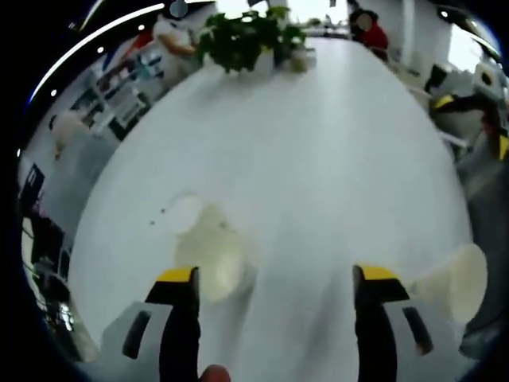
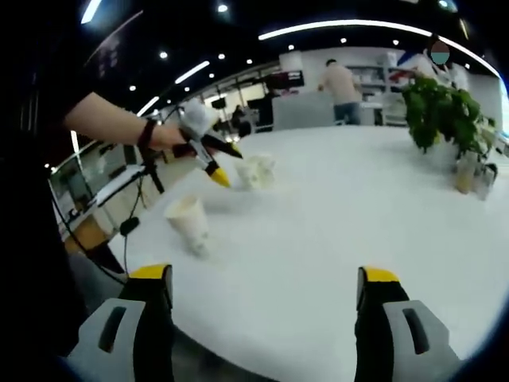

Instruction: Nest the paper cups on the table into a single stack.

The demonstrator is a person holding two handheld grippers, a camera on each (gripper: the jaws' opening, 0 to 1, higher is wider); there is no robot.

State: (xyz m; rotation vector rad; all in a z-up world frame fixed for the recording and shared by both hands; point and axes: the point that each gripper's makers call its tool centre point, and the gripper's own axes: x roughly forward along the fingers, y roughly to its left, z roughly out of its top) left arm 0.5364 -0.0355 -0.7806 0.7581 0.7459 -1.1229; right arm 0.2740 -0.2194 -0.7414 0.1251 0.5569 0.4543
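Note:
A white paper cup, blurred, sits on the white table just beyond the left jaw of my left gripper, which is open with nothing between its jaws. A second cup lies on its side past the right jaw, mouth to the right. In the right gripper view, a hand holds the left gripper with its yellow tips next to one cup. The other cup stands nearer, left of centre. My right gripper is open and empty, above the table's near edge.
A leafy potted plant stands at the table's far end with small containers beside it. The person's arm reaches in from the left. People and shelves are in the background. The table edge runs close below the right jaws.

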